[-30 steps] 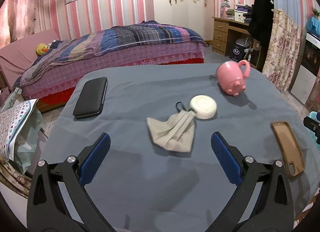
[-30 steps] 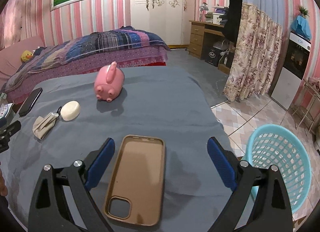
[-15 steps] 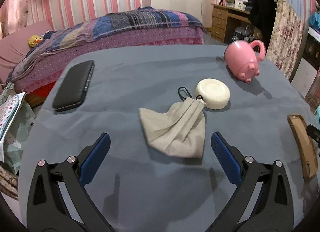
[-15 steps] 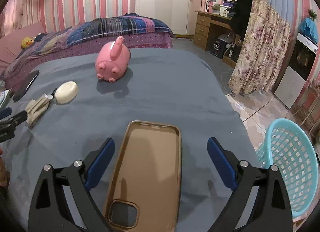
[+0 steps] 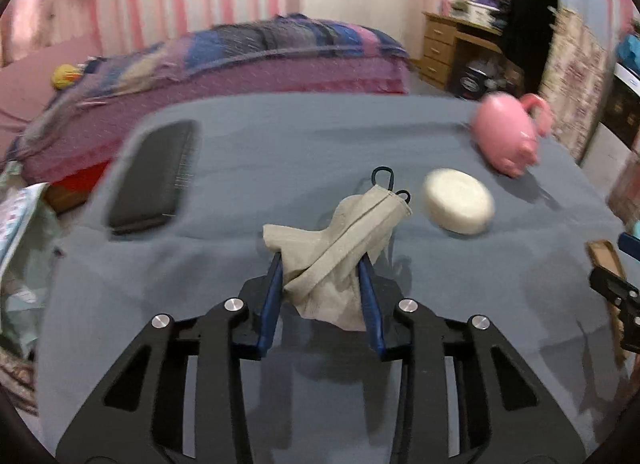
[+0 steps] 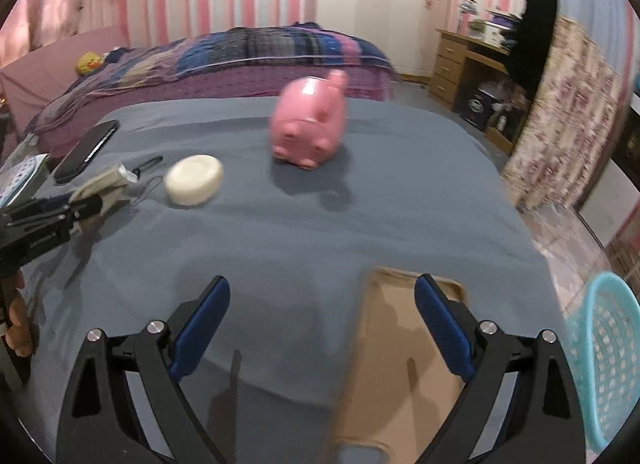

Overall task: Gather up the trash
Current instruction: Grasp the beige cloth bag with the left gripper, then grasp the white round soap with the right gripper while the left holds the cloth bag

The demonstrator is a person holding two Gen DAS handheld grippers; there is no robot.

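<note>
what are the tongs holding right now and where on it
The left tongs are closing on the beige face mask, pads pinching its bunched near end, loops pointing away. The right tongs are open and hold nothing.

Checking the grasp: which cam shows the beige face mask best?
Left wrist. The face mask sits centred, bunched between the closing left gripper pads. Right wrist shows the mask only small, blurred at its left edge, partly behind that gripper.

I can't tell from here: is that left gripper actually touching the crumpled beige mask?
Touching. The left wrist view shows the left gripper closing on the mask, with both blue fingers against the bunched, lifted fabric.
</note>
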